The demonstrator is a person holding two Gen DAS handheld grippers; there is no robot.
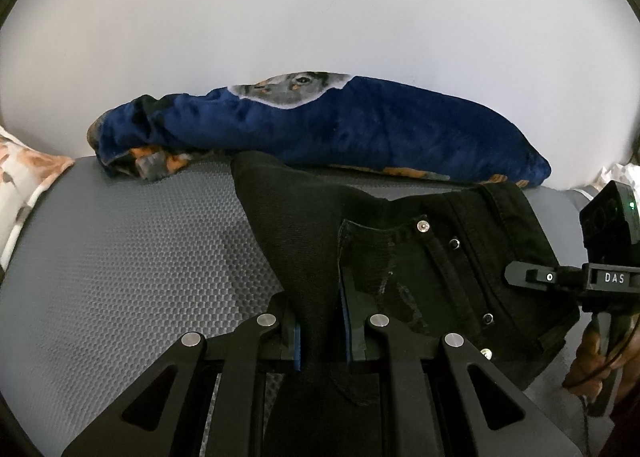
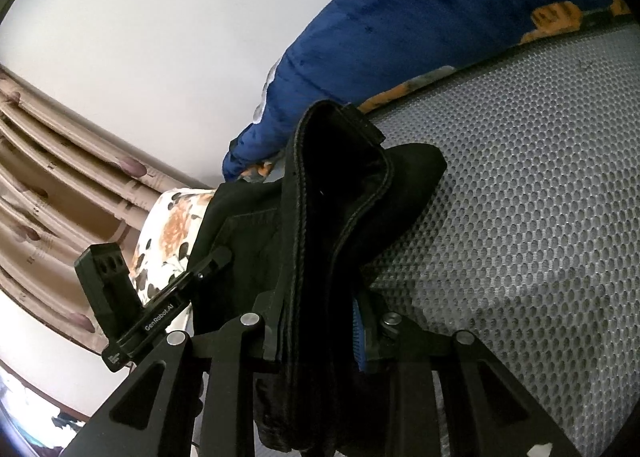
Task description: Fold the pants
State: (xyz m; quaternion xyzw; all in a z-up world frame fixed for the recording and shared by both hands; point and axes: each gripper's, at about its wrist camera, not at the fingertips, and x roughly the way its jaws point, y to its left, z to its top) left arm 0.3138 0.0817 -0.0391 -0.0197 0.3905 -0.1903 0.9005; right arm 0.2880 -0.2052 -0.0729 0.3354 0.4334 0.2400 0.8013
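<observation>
Black pants (image 1: 420, 257) lie on a grey honeycomb mat (image 1: 132, 257), the waistband with metal rivets facing up on the right. My left gripper (image 1: 322, 331) is shut on a raised fold of the black cloth between its blue pads. In the left wrist view the other gripper (image 1: 532, 277) reaches in from the right edge at the waistband. In the right wrist view my right gripper (image 2: 320, 333) is shut on a thick bunch of the pants (image 2: 332, 225), seams running up between the fingers. The left gripper (image 2: 212, 261) shows at lower left there, on the same cloth.
A blue plush blanket (image 1: 360, 129) is bunched along the back of the mat against a white wall. A floral pillow (image 1: 24, 177) lies at the left edge. Beige curtains (image 2: 48, 161) hang at the left of the right wrist view. A hand (image 1: 592, 361) holds the right tool.
</observation>
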